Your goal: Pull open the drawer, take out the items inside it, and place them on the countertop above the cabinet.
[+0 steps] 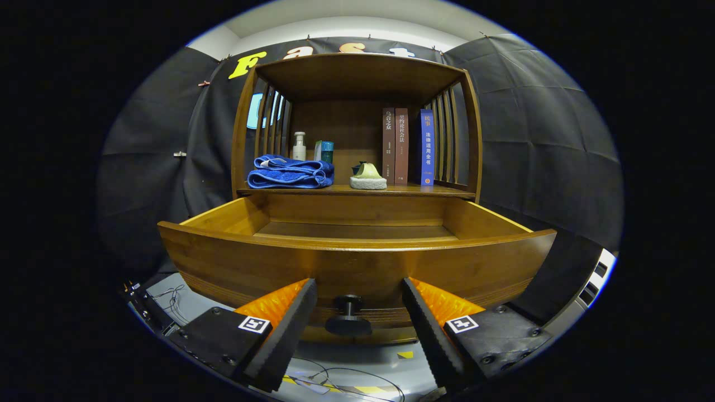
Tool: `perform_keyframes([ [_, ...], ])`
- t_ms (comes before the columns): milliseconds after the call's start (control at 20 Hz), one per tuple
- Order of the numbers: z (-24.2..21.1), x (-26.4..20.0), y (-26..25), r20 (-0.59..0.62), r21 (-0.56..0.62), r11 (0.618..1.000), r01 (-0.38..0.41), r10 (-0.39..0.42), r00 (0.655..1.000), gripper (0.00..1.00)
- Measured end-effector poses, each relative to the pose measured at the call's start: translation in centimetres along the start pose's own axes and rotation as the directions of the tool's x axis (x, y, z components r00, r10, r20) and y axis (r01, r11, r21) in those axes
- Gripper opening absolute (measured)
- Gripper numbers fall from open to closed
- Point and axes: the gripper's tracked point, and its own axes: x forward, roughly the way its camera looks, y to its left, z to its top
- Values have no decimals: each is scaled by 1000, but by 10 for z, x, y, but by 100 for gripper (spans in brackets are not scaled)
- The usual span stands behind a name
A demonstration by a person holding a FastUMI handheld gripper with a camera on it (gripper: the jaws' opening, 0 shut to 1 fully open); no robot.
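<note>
- The camera rides on the claw (353,312) and looks forward along its two fingers, which stand apart in the foreground.
- It sits low, level with the drawer (357,262) front, and very near it; the knob (348,316) lies between the fingers, untouched.
- It faces the cabinet (357,72) squarely, slightly upward, so the pulled-out drawer's inside is seen shallowly.
- Beyond, the surface (357,190) above the drawer appears almost edge-on.
- The fisheye bends the drawer front into a curve.

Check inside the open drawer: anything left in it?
The drawer is pulled out; its back wall and far floor strip look bare. The front panel hides the near floor. The gripper is open, jaws either side of the knob.
</note>
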Motion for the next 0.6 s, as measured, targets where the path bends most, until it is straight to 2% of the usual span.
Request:
perform_keyframes([
  [300,13,7,0,34,-43,999,-11,12,999,99],
  [600,24,37,-1,30,-14,999,-31,32,999,99],
])
